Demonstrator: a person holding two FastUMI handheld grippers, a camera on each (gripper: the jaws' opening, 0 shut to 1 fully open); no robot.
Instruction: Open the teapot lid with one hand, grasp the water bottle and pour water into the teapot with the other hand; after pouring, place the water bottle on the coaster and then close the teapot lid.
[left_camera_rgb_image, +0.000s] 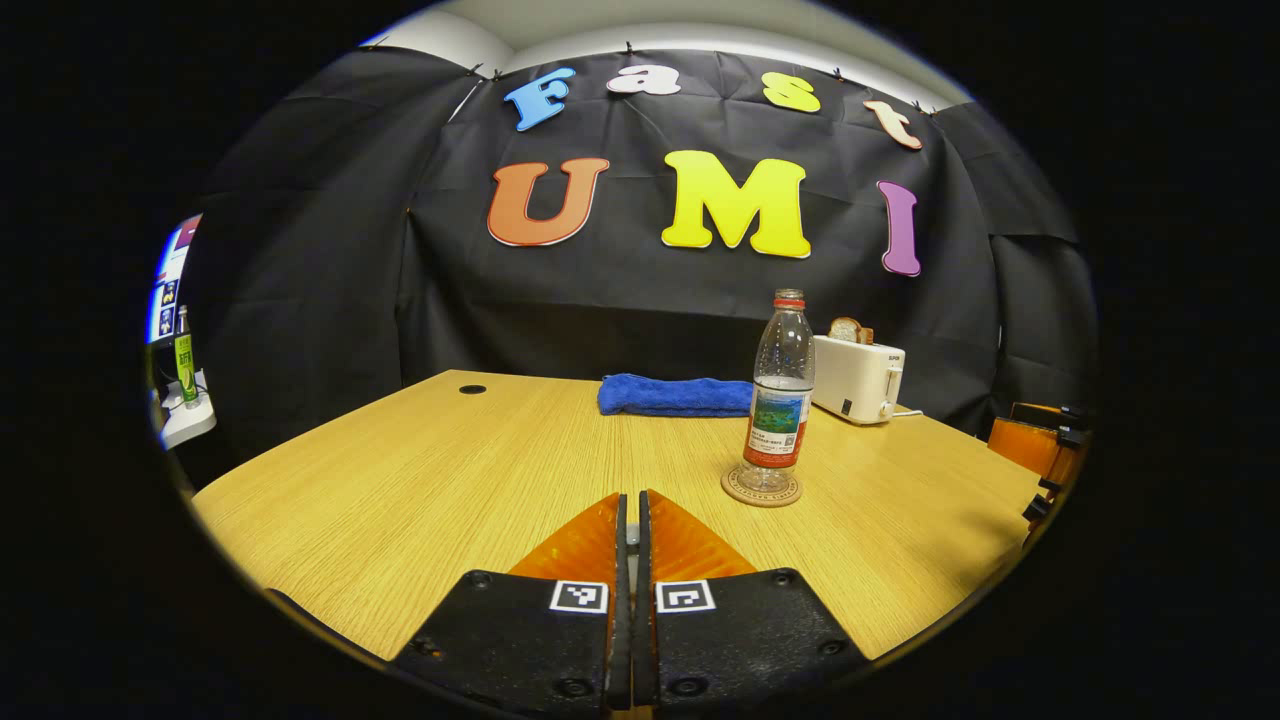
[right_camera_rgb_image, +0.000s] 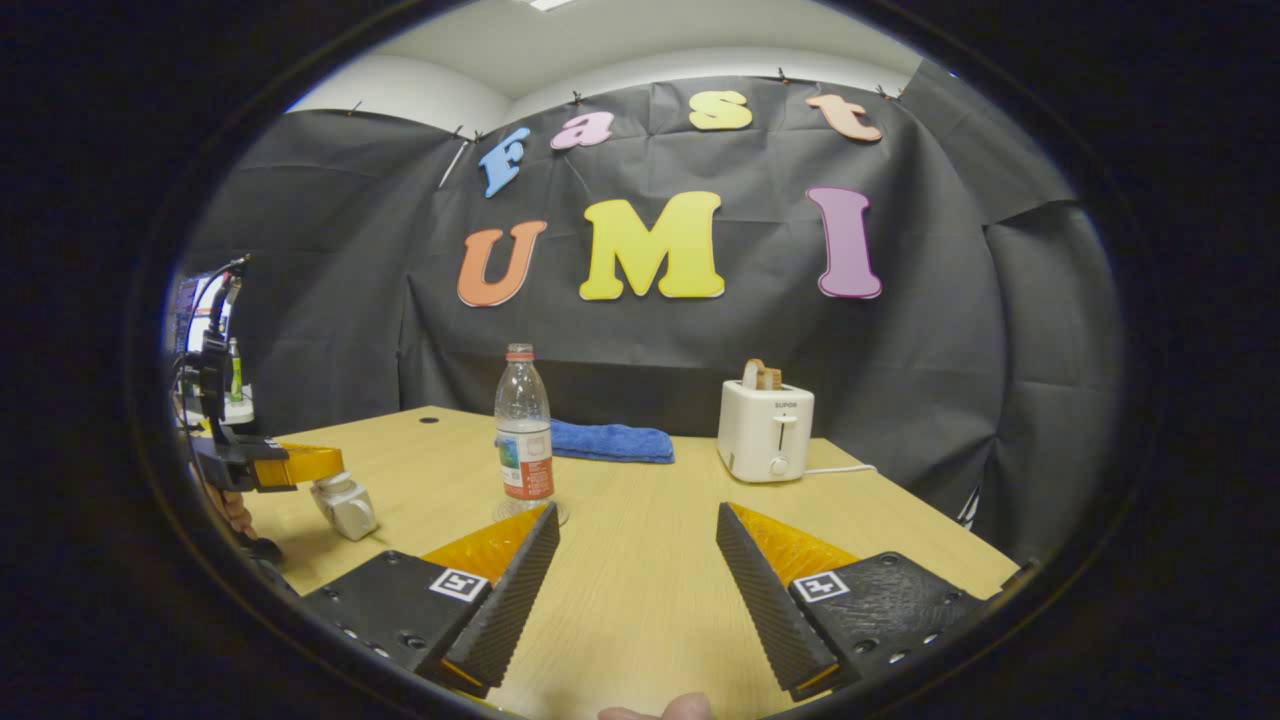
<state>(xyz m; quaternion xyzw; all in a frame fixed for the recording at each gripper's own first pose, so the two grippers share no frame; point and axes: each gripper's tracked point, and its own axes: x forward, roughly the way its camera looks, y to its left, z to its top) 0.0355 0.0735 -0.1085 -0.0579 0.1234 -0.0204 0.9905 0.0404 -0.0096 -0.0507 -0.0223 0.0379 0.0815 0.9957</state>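
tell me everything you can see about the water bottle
The water bottle is clear, ribbed plastic with a red cap on and a label, red at the bottom, around its lower half. It looks mostly empty, though the water level is hard to judge. It stands upright on a round brown coaster on the wooden table, in front of a blue towel and left of a white toaster. Nothing else touches it.
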